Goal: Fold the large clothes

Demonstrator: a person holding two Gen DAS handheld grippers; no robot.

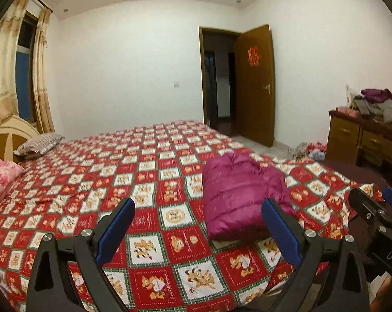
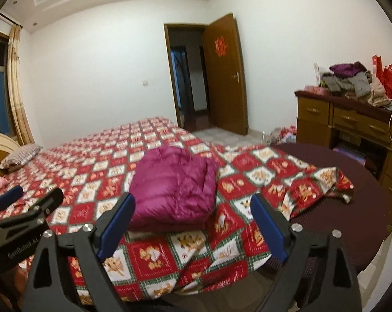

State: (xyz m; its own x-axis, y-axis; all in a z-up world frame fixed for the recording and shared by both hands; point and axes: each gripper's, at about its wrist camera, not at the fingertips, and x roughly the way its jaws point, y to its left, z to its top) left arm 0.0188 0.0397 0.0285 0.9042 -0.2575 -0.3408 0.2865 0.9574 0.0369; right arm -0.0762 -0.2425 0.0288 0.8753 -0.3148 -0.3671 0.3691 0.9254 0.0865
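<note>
A magenta puffer jacket [image 1: 237,195] lies folded into a thick bundle near the bed's foot end, on the red-and-white checked bedspread [image 1: 144,171]. My left gripper [image 1: 198,228] hovers above the spread, open and empty, with the jacket ahead of its right finger. In the right wrist view the same jacket [image 2: 175,192] sits just beyond my right gripper [image 2: 193,223], which is open with nothing between its blue pads [image 2: 118,226]. Each gripper also shows at the edge of the other's view: the right gripper [image 1: 377,208] and the left gripper [image 2: 29,200].
A wooden dresser [image 2: 351,127] piled with clothes stands at the right wall. A brown door [image 2: 224,78] hangs open at the back. Pillows [image 1: 37,143] and a headboard are at the far left. The bedspread's corner drapes over a dark round surface [image 2: 338,208].
</note>
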